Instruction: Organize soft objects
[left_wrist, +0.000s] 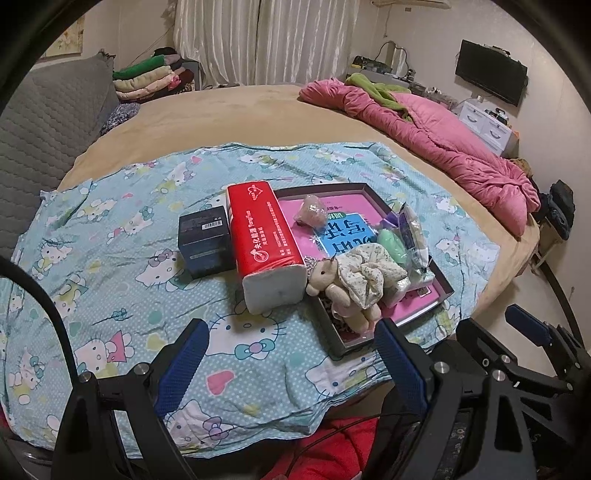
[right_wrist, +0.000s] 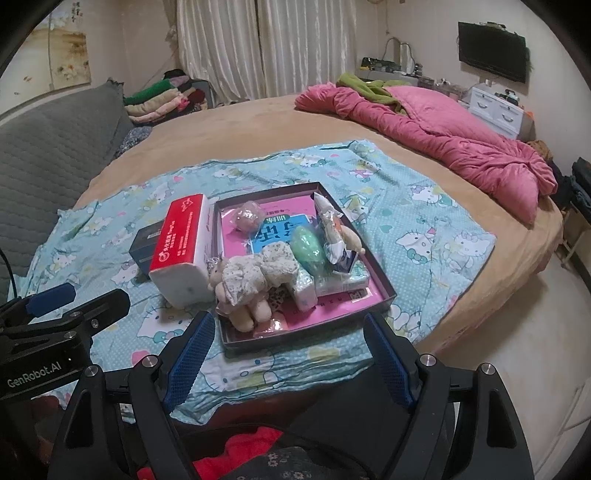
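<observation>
Left wrist view first: the left claw (left_wrist: 291, 354) hovers low over the near edge of the Hello Kitty sheet (left_wrist: 110, 258) spread on the round bed (left_wrist: 240, 114), its two blue-padded fingers (left_wrist: 184, 365) spread wide with nothing between them, aimed toward the items ahead. The right claw's fingers show at the lower right of this view. One red tissue pack (left_wrist: 264, 240) lies on the sheet, touching one dark box (left_wrist: 205, 242) on its left and one shallow tray (left_wrist: 332, 341) on its right. In the tray sit one plush bunny (left_wrist: 340, 291) in a floral dress at the near-left corner, one green egg-shaped item (left_wrist: 393, 245), one pink ball (left_wrist: 312, 214) and one white wrapped packet (left_wrist: 413, 236). Right wrist view: the right claw (right_wrist: 290, 360) hangs level just before the tray's near rim (right_wrist: 295, 338), fingers (right_wrist: 388, 365) wide apart and holding nothing, with the left claw visible at the left edge. The same single tissue pack (right_wrist: 181, 247), bunny (right_wrist: 240, 291), green item (right_wrist: 308, 249), ball (right_wrist: 249, 218) and packet (right_wrist: 332, 232) appear. One pink quilt (right_wrist: 443, 136) lies bunched at the bed's far right.
</observation>
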